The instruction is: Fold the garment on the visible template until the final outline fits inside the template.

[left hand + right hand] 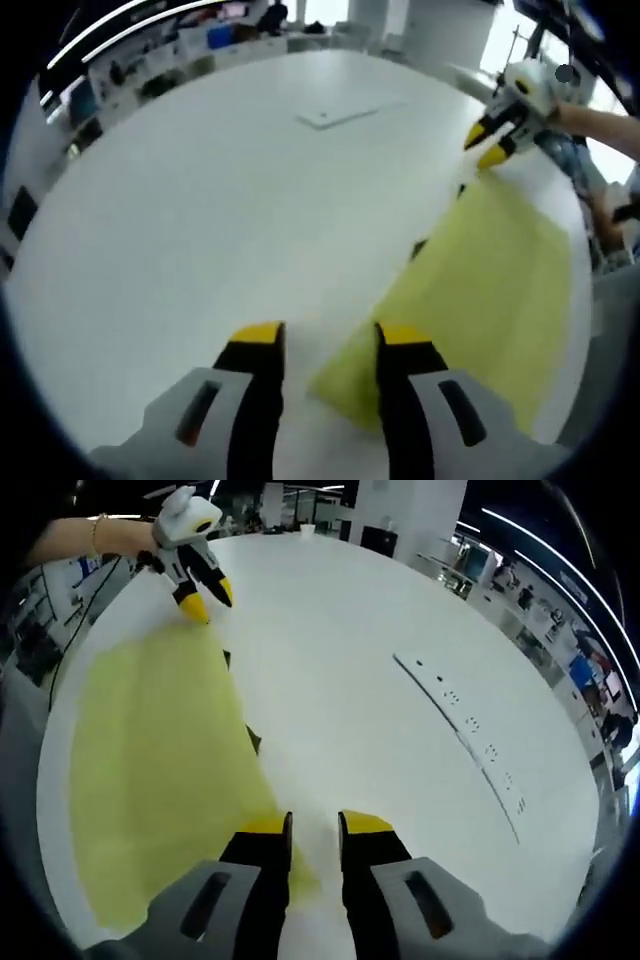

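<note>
I hold a gripper in each hand over a big white table (pixel 200 200), and the yellow garment (pixel 490 290) lies flat on it, spread along the table's near edge between my two tools. In the left gripper view, my left gripper (pixel 325 340) hangs low over the table with its yellow-tipped jaws standing apart, a fair gap between them; the right jaw's tip overlaps the near corner of the garment, the left jaw's tip sits over bare white table, and nothing is held between them. Far across the cloth in that same view, my right gripper shows at the garment's opposite end, its yellow tips pointing down right at the fabric's far edge (whether they touch it I cannot tell). In the right gripper view, my right gripper (pixel 315 825) has its jaws narrowly parted, a slim strip of table showing between the tips, with the garment (pixel 160 760) reaching up to the left jaw and nothing pinched. The left gripper (pixel 200 600) appears at the cloth's far end there, my hand (pixel 110 535) behind it. A thin line of small dark marks (pixel 460 730) runs across the table to the right of the garment, well apart from it. Shelves and desks (pixel 150 60) line the room beyond the table.
</note>
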A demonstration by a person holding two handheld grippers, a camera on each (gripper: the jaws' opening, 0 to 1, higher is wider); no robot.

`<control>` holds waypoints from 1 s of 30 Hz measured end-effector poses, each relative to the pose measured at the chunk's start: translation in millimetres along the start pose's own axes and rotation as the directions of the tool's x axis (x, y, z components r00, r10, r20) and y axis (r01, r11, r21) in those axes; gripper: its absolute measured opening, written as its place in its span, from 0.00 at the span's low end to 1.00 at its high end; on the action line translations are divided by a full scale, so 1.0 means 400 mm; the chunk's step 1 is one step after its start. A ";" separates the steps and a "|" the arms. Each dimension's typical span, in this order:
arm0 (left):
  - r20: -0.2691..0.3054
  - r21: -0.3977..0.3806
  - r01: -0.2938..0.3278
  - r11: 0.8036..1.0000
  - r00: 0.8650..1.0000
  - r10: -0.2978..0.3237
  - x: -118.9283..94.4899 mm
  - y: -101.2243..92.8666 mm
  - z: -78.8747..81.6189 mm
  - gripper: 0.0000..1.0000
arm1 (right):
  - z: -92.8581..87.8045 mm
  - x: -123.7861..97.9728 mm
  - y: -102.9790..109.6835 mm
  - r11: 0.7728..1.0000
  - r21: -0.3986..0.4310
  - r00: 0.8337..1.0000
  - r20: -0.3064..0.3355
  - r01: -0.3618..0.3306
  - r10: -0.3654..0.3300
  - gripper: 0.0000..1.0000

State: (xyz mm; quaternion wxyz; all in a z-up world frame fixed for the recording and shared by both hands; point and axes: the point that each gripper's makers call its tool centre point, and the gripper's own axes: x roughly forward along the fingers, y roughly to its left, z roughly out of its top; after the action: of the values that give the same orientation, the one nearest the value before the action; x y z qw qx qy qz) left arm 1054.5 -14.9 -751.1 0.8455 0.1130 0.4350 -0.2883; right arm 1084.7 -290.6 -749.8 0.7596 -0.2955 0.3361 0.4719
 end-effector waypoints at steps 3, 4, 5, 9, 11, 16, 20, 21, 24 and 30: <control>0.034 -0.021 -0.020 1.000 0.999 0.021 -0.029 0.005 0.013 0.39 | 0.002 -0.026 0.002 0.998 0.050 1.000 0.016 0.023 -0.024 0.30; 0.048 -0.023 -0.021 1.000 0.999 0.022 -0.042 0.002 0.018 0.41 | 0.000 -0.035 0.002 0.998 0.060 0.999 0.026 0.027 -0.029 0.33; 0.066 -0.029 -0.025 0.999 0.997 0.027 -0.056 -0.001 0.023 0.42 | -0.003 -0.045 0.001 0.996 0.077 0.999 0.033 0.035 -0.038 0.35; 0.115 -0.045 -0.035 0.998 0.992 0.040 -0.105 -0.017 0.032 0.48 | -0.025 -0.095 0.023 0.984 0.163 0.997 0.014 0.072 -0.075 0.53; 0.128 -0.058 -0.039 0.998 0.991 0.046 -0.131 -0.028 0.025 0.52 | -0.031 -0.123 0.039 0.979 0.191 0.996 0.019 0.077 -0.082 0.61; 0.185 -0.081 -0.049 0.996 0.981 0.063 -0.211 -0.063 0.008 0.55 | -0.033 -0.201 0.073 0.952 0.291 0.990 0.075 0.094 -0.120 0.73; 0.217 -0.097 -0.060 0.993 0.973 0.080 -0.274 -0.085 -0.013 0.61 | -0.021 -0.270 0.107 0.928 0.361 0.976 0.147 0.097 -0.159 0.81; 0.225 -0.093 -0.066 0.993 0.971 0.086 -0.296 -0.094 -0.023 0.63 | -0.023 -0.297 0.114 0.913 0.390 0.969 0.157 0.116 -0.190 0.84; 0.226 -0.103 -0.069 0.992 0.970 0.091 -0.334 -0.108 -0.049 0.71 | -0.028 -0.345 0.135 0.898 0.418 0.957 0.179 0.136 -0.228 0.88; 0.298 -0.146 -0.059 0.988 0.949 0.101 -0.435 -0.168 -0.084 0.82 | -0.062 -0.448 0.217 0.852 0.502 0.934 0.215 0.146 -0.286 0.90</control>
State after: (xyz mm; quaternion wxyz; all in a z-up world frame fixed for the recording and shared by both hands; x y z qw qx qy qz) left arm 913.6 13.5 -627.9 0.9191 0.0273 0.3131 -0.2376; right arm 940.8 -369.5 -634.8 0.8974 -0.0646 0.2947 0.3220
